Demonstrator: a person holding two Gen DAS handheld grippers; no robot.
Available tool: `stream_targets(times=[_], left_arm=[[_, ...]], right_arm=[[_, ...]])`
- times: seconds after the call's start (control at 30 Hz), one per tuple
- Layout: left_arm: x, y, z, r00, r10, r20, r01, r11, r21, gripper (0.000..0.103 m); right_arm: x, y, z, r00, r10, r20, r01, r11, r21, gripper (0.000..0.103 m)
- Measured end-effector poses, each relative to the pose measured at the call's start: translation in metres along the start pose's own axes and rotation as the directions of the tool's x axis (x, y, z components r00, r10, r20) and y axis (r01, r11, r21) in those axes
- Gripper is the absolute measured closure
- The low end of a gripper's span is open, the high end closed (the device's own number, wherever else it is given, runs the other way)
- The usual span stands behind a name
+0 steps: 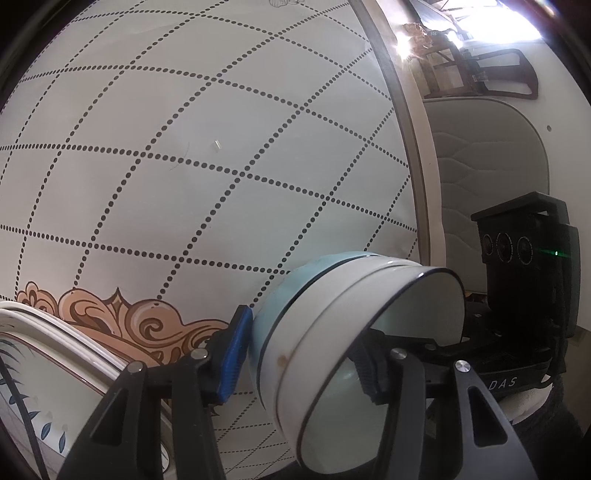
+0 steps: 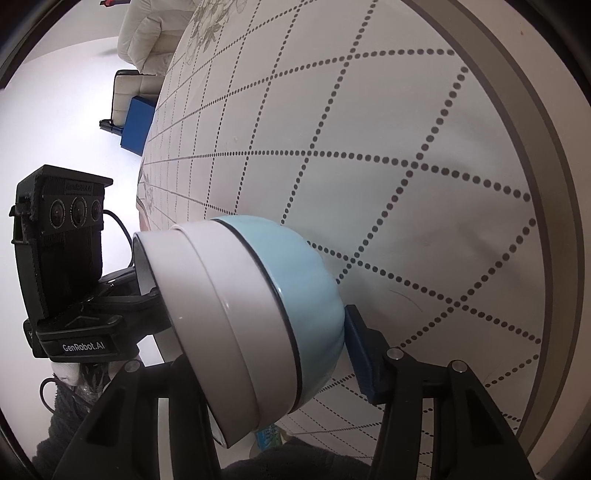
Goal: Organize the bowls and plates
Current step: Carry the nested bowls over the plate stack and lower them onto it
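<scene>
A light-blue bowl with a white rim band (image 1: 317,325) is tilted on its side above the dotted-grid tablecloth (image 1: 184,166). My left gripper (image 1: 301,354) is shut on it, one blue pad (image 1: 236,354) outside the wall and the other finger inside the mouth. In the right wrist view the same bowl (image 2: 258,314) sits between my right gripper's (image 2: 258,354) fingers, a blue pad (image 2: 360,358) against its blue base side. Both grippers hold the bowl from opposite sides. A stack of white plates (image 1: 55,350) with a leaf pattern lies at the lower left.
The table's rim (image 1: 413,155) runs along the right of the left view, with a padded chair (image 1: 491,166) beyond it. The right gripper's body (image 1: 528,266) shows past the bowl. A blue box (image 2: 136,125) and a sofa (image 2: 147,33) stand on the floor beyond the table.
</scene>
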State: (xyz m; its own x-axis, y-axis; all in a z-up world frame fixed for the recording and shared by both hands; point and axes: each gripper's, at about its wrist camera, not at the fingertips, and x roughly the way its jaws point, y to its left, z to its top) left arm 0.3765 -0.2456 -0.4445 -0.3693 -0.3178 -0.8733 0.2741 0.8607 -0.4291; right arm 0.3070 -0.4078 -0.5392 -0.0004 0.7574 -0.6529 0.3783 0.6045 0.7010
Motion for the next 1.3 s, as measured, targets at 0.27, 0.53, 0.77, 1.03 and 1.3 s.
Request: stream_targets(times=[0.27,0.53,0.77,1.03,1.3], left_arm=[[-0.001,0.009,-0.002,1.0,-0.002,0.024,0.002,1.0,-0.016,0.055],[-0.007,0.01,-0.008,0.999,-0.012,0.05,0.013,1.0,-0.017,0.055],[-0.03,0.015,-0.011,0.996,-0.017,0.084,0.019,1.0,-0.017,0.055],[-0.065,0.03,-0.022,0.99,-0.019,0.141,0.023,0.999,-0.031,0.055],[-0.101,0.059,-0.042,0.981,-0.005,0.196,0.018,0.998,-0.068,0.055]], right_arm=[[-0.003,0.013,0.005,0.998,-0.055,0.013,0.056,0.996,-0.066,0.05],[-0.006,0.025,0.002,0.998,-0.056,0.028,0.058,0.995,-0.085,0.05],[-0.012,0.047,0.003,0.998,-0.051,0.04,0.055,0.993,-0.106,0.049],[-0.017,0.087,0.003,0.998,-0.048,0.043,0.055,0.985,-0.162,0.05],[0.0,0.139,-0.003,0.999,-0.035,0.018,0.038,0.976,-0.215,0.05]])
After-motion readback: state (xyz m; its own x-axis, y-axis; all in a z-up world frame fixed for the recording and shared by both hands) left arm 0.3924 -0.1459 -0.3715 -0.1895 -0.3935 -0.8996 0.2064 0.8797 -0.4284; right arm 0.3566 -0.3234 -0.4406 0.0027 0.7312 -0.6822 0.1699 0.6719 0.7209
